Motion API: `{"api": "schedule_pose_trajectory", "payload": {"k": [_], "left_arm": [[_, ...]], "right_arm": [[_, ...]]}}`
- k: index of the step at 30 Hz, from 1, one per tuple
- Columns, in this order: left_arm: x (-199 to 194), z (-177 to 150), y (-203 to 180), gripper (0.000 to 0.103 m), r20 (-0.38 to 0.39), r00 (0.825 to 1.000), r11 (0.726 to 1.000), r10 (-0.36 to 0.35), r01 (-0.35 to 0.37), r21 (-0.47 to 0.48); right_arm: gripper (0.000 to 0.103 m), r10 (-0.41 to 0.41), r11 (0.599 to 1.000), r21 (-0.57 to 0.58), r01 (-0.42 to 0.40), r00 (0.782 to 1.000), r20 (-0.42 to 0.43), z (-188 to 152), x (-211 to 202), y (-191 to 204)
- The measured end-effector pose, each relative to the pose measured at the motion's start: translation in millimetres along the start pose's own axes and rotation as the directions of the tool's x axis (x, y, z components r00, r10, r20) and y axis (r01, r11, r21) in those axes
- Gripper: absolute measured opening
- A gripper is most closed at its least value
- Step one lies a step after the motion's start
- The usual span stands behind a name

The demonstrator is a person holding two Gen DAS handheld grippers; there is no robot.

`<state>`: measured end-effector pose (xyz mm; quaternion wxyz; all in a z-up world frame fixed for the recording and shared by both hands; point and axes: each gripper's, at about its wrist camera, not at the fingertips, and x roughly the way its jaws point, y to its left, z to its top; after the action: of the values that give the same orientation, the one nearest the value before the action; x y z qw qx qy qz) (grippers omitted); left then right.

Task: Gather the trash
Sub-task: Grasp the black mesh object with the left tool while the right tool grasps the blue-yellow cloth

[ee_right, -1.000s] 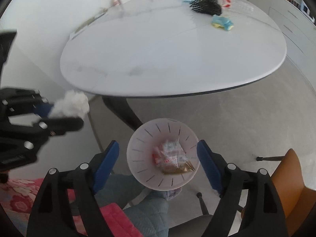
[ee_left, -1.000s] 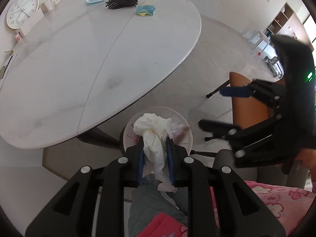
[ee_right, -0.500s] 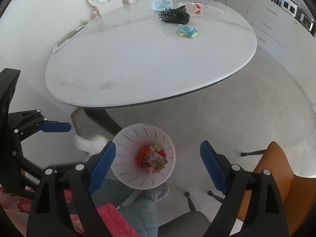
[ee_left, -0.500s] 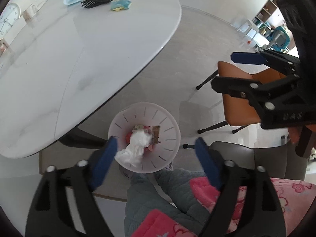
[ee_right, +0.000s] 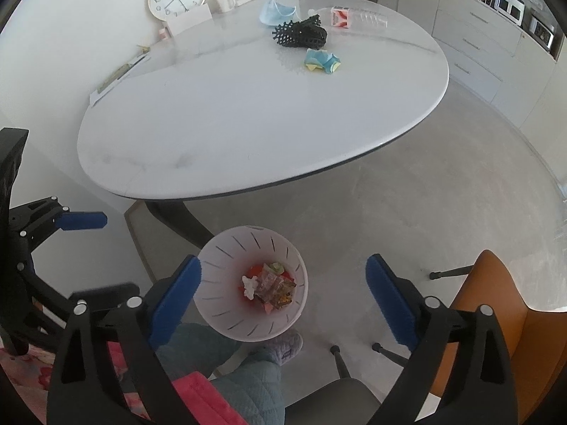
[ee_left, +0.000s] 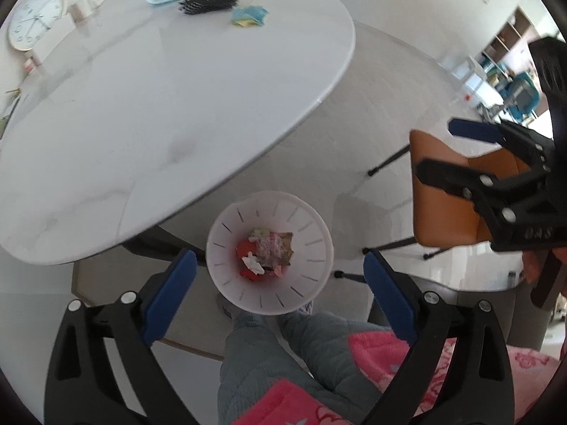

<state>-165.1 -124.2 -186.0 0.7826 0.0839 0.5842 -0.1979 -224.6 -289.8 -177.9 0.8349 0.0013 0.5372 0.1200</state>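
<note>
While both the left gripper and right gripper are just spreading wide and empty, we are seeing the tissue lying in the bin; at twelve o'clock the table is still carrying a mask, netting and wrapper.

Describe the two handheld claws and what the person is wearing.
Both the left claw and right claw have black skeletal frames with silver screws and blue finger pads. The person wears quilted grey-blue trousers under a pink flowered garment.
</note>
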Motion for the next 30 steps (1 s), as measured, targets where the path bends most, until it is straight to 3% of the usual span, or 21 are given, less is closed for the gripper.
{"api": "schedule_pose_trajectory", "payload": {"k": [9, 17, 23, 30], "left_arm": [[-34, 23, 44, 0.095, 0.097, 0.993, 0.996, 0.063, -0.056, -0.073], [-40, 66, 88, 0.095, 0.142, 0.986, 0.996, 0.082, -0.078, -0.035], [-31, 115, 109, 0.095, 0.163, 0.982, 0.995, 0.098, -0.096, -0.016], [-1, 203, 124, 0.095, 0.197, 0.978, 0.997, 0.067, -0.056, -0.061]], "right_arm": [[0.101, -0.029, 0.999, 0.027, 0.029, 0.999, 0.030, 34, -7, 7], [0.101, -0.101, 0.992, 0.081, 0.098, 0.994, 0.036, 84, 5, 10], [0.101, -0.105, 0.992, 0.082, 0.101, 0.993, 0.049, 122, 19, 7], [0.101, -0.053, 0.998, -0.012, 0.054, 0.998, 0.043, 180, 62, -22]]}}
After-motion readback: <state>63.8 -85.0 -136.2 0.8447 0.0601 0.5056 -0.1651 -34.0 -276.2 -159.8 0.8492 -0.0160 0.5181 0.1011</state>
